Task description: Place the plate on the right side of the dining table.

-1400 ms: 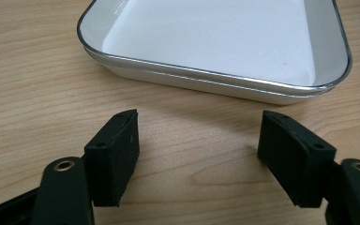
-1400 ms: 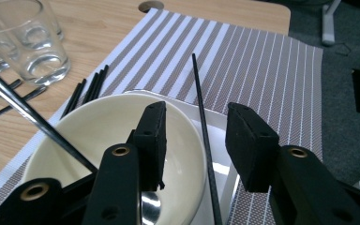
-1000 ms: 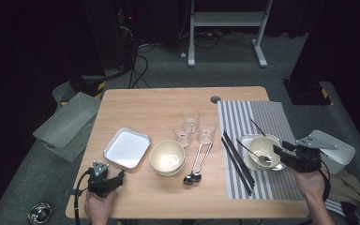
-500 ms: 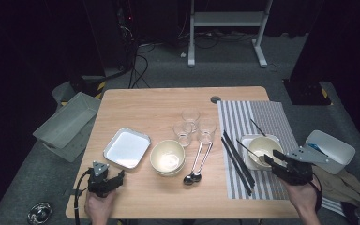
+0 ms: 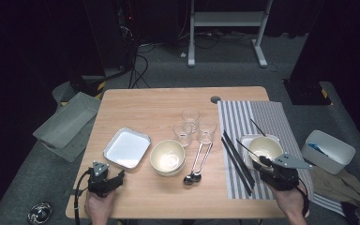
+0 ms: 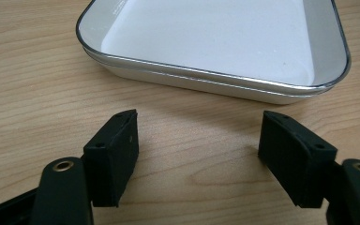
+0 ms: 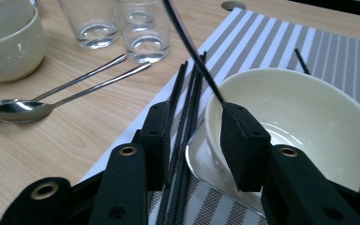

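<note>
A cream bowl (image 5: 265, 147) (image 7: 309, 108) sits on a white plate (image 7: 200, 165) on the striped mat (image 5: 281, 119). One thin black chopstick (image 7: 191, 47) leans out of the bowl. My right gripper (image 5: 264, 165) (image 7: 194, 112) straddles the bowl's near rim, one jaw inside and one outside above several black chopsticks (image 5: 236, 160) (image 7: 182, 108). Its jaws have just been closing and stand open, with a gap left to the bowl's wall. My left gripper (image 5: 118, 177) (image 6: 199, 119) rests open on the wood, just short of the white tray (image 5: 126, 148) (image 6: 215, 42).
Stacked cream bowls (image 5: 168, 157) and two spoons (image 5: 194, 164) lie mid-table, with three glasses (image 5: 191, 125) behind them. A grey bin (image 5: 68, 123) stands off the left edge and a white box (image 5: 328, 151) off the right.
My right gripper has moved left and toward the table's front edge, dropping onto the bowl's near rim, and its jaws have narrowed. The left gripper has stayed put.
</note>
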The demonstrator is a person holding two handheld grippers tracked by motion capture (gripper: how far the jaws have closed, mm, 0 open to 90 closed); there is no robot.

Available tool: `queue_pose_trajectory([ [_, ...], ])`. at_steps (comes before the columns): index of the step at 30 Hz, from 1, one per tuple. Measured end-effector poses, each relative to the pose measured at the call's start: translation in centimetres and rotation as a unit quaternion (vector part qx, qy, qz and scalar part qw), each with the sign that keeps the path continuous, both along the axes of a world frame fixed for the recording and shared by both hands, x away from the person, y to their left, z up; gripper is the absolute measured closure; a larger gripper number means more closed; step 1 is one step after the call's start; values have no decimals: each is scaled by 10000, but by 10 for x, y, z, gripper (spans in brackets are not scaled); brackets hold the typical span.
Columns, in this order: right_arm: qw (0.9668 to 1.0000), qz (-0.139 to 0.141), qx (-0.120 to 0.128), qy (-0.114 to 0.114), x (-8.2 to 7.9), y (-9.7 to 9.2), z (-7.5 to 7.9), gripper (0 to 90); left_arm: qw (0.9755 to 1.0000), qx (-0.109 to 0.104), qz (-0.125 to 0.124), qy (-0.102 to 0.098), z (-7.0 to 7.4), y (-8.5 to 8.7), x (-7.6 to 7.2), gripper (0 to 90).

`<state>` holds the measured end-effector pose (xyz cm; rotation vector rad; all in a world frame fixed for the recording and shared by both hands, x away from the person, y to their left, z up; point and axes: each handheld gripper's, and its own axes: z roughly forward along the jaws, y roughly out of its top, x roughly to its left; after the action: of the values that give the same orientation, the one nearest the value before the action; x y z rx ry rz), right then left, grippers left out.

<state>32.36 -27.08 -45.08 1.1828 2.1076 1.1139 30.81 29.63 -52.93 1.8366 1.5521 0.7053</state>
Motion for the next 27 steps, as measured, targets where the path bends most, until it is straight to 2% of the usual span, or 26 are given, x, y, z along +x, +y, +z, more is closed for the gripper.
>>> queue_pose_trajectory([
  [15, 9990, 280, -182, 286, 13, 34, -19, 693, 10000, -4, 0, 4, 0, 0, 0, 294],
  [27, 9970, 253, -388, 618, 29, 51, -37, 725, 10000, -29, -9, -3, 0, 1, 0, 294],
])
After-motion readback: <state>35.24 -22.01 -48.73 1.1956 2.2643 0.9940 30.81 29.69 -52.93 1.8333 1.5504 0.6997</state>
